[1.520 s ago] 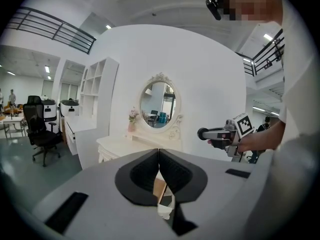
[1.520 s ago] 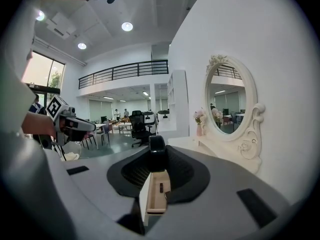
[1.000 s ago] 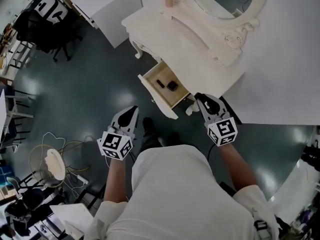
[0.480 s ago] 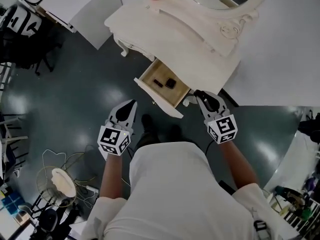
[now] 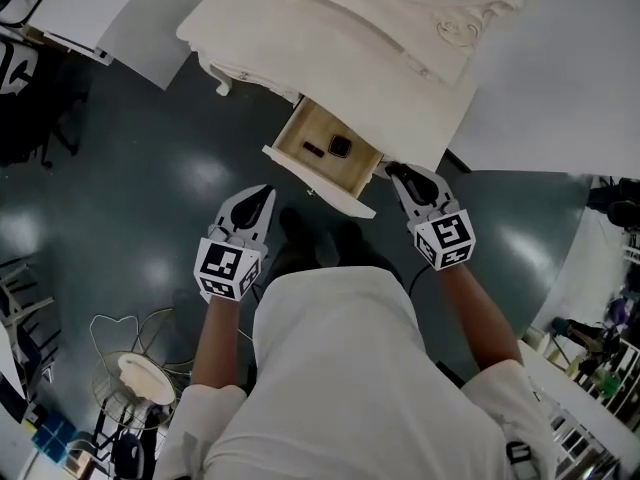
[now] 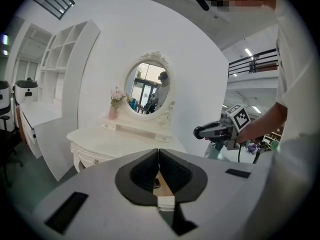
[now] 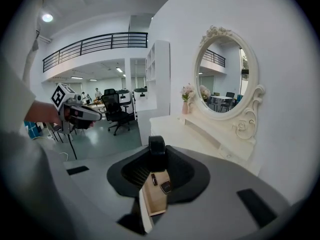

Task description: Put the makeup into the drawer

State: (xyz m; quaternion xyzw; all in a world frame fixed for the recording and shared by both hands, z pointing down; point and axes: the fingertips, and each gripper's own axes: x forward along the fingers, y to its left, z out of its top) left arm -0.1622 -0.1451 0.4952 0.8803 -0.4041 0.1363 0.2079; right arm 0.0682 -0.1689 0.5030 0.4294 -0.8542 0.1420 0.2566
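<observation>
**Black Round Makeup Piece Held at the Open Drawer**

Gripped a black, round makeup piece (image 7: 156, 146) in the right gripper (image 5: 394, 172), jaws part-way apart and pressed on its two sides. Held that gripper just beside the right front corner of the open drawer (image 5: 318, 181), tips pointed toward the white vanity table (image 5: 340, 38). Could not tell from above whether gripper and drawer front touched.

Carried the left gripper (image 5: 263, 194) near the left end of the drawer front, apart from it. Had its jaws fully together, with nothing between them.

Spotted a small dark stick (image 5: 313, 149) on the drawer's wooden bottom. Spotted a dark square compact (image 5: 340, 146) just beside it on the right, both lying flat. Caught the same two in the right gripper view, below the held piece, through the gap of the jaws.

Stood over a dark, glossy floor (image 5: 150, 168) in a white shirt, both arms stretched forward and the drawer between the two grippers.

Found an oval mirror (image 7: 225, 71) in a carved white frame at the back of the table top. Found a pink vase (image 7: 185, 106) of flowers at its left. Made out a dark office chair (image 7: 114, 113) well apart from the table, across the room.
</observation>
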